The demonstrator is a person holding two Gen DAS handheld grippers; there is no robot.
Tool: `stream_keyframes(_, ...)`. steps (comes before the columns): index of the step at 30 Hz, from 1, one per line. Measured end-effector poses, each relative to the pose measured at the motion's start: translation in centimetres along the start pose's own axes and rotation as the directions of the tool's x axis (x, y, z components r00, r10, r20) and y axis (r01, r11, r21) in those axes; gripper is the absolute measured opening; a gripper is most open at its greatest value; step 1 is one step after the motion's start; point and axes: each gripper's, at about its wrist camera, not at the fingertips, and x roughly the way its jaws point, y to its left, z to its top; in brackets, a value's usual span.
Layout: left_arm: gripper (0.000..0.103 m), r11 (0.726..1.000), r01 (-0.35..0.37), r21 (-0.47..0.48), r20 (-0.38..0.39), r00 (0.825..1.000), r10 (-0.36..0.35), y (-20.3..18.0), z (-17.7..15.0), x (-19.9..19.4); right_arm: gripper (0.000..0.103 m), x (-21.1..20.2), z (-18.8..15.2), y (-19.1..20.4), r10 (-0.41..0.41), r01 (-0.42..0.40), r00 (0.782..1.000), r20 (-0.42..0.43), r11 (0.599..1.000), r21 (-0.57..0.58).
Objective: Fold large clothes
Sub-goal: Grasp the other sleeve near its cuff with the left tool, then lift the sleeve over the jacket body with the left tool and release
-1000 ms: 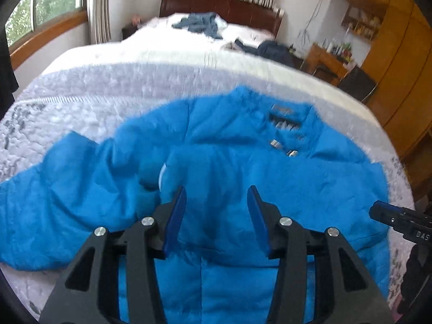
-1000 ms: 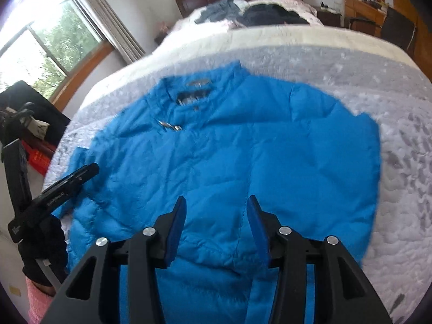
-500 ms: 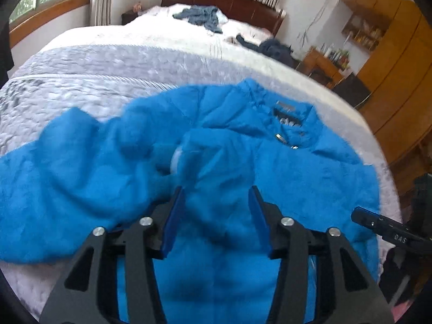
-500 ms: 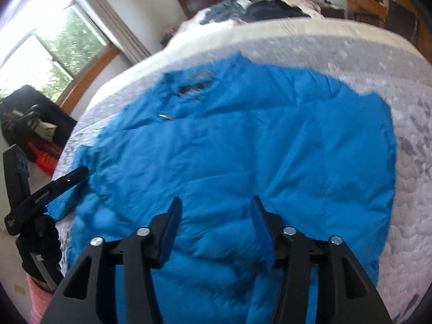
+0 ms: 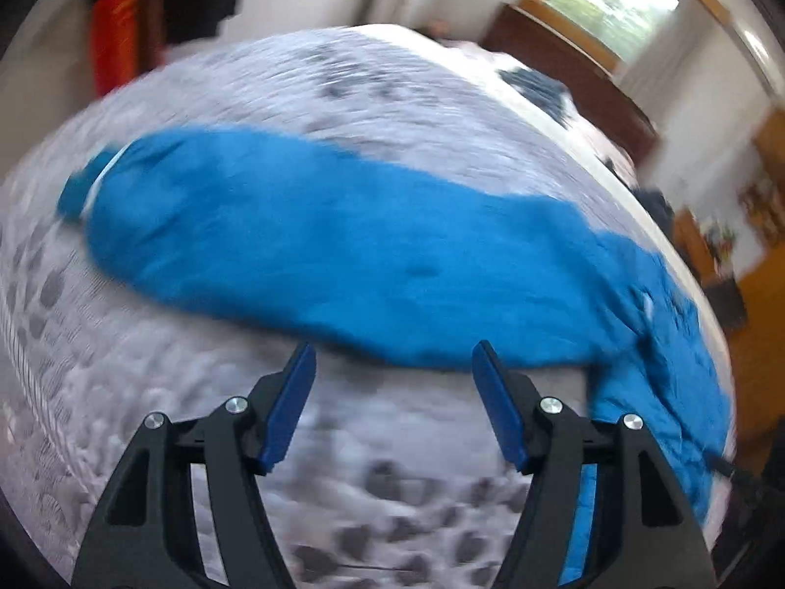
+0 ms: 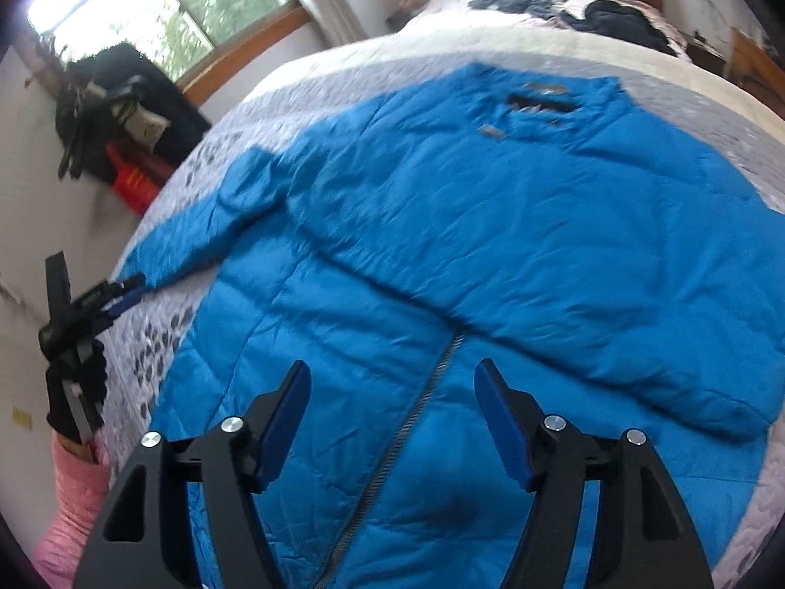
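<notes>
1. While my left tool (image 5: 392, 405) hangs wide open and empty over the bed (image 5: 147, 392), the blue down jacket (image 6: 490, 245) has its left sleeve (image 5: 319, 245) just ahead, long axis crosswise.
2. My right tool (image 6: 392, 422) gapes empty over the jacket's zip (image 6: 417, 407), by the foot edge.
3. The neck label is too blurred to read.

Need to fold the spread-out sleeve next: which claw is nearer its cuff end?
Left. The left claw hovers open beside the sleeve; the right claw hovers open over the jacket's zipper, farther away.
</notes>
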Motion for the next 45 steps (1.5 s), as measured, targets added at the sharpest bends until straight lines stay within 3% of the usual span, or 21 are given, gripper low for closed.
stream_keyframes(4,0.066,0.995,0.038,-0.097,0.020,0.999,-0.036,3.3,1.5,1.0,0.070,1.5,-0.4,0.7,-0.018,0.017,0.999,-0.028,1.000,-0.019)
stream_keyframes(11,0.062,0.981,0.080,-0.177,0.072,0.995,-0.068,4.8,4.2,2.5,0.070,2.6,-0.9,0.6,-0.041,0.040,0.999,-0.025,0.999,-0.034)
stream_keyframes(17,0.040,0.974,0.042,-0.221,0.092,0.996,-0.022,5.6,6.0,3.4,0.070,3.0,-1.0,0.2,-0.048,0.047,0.999,-0.020,0.998,-0.039)
stream_keyframes(19,0.023,0.975,0.028,-0.220,0.103,0.995,-0.005,5.3,6.2,3.1,0.070,2.9,-1.1,0.2,-0.046,0.045,0.999,-0.019,0.998,-0.038)
stream_keyframes(21,0.015,0.977,0.020,-0.214,0.125,0.992,0.007,4.9,6.3,2.6,0.070,2.8,-1.0,0.2,-0.047,0.046,0.999,-0.019,0.998,-0.033)
stream_keyframes(25,0.007,0.991,0.009,-0.132,0.210,0.978,0.019,1.8,6.8,0.6,0.070,1.7,-1.3,0.2,-0.039,0.039,0.999,-0.006,0.999,-0.029)
stream_keyframes(32,0.005,0.992,0.086,0.093,0.282,0.953,-0.109,-7.7,6.2,-3.2,0.070,-1.3,-1.8,-1.3,-0.087,0.087,0.995,0.050,0.996,-0.007)
stream_keyframes(36,0.005,0.967,0.130,0.217,0.272,0.944,-0.188,-14.0,4.9,-3.9,0.070,-2.8,-2.4,-3.0,-0.123,0.122,0.989,0.076,0.992,0.020)
stream_keyframes(40,0.005,0.922,0.187,0.340,0.226,0.935,-0.273,-20.8,2.7,-3.8,0.070,-4.2,-3.0,-4.8,-0.137,0.132,0.986,0.096,0.989,0.060)
stream_keyframes(45,0.005,0.871,0.209,0.445,0.182,0.931,-0.317,-27.0,-0.8,-2.9,0.070,-5.8,-3.7,-6.8,-0.161,0.147,0.978,0.134,0.984,0.104)
